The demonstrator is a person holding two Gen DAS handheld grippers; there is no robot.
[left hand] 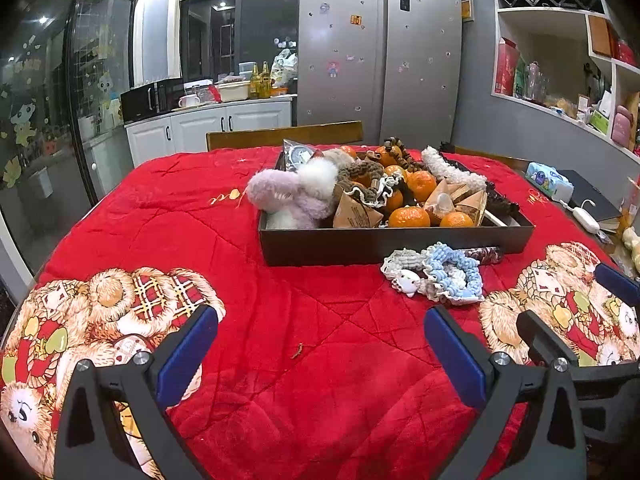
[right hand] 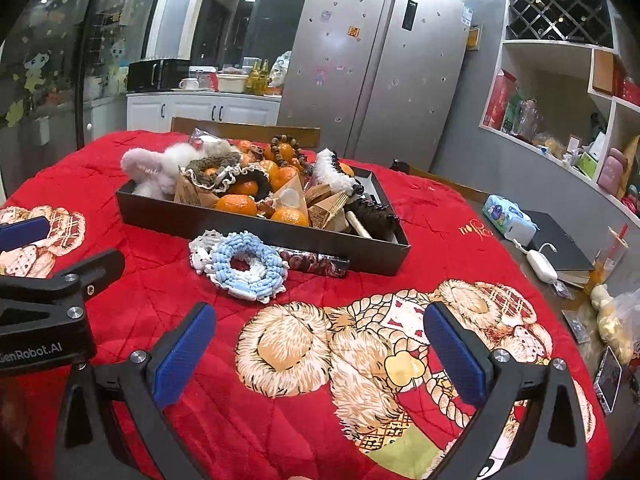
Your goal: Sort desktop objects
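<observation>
Dark patterned stick, possibly a case, lies half-hidden behind blue scrunchie.

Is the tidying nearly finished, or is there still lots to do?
Barely started. Done: only the blue scrunchie and a white one lie outside the tray. In hand: nothing; both grippers, left and right, are open. Left: the tray's oranges, scrunchies and packets.

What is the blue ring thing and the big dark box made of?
The blue ring looks like soft crocheted yarn, matte: you can see loopy stitches and a frilly white edge. The dark box seems to be stiff cardboard with a smooth, dull finish and thin straight walls, though it could be plastic.
</observation>
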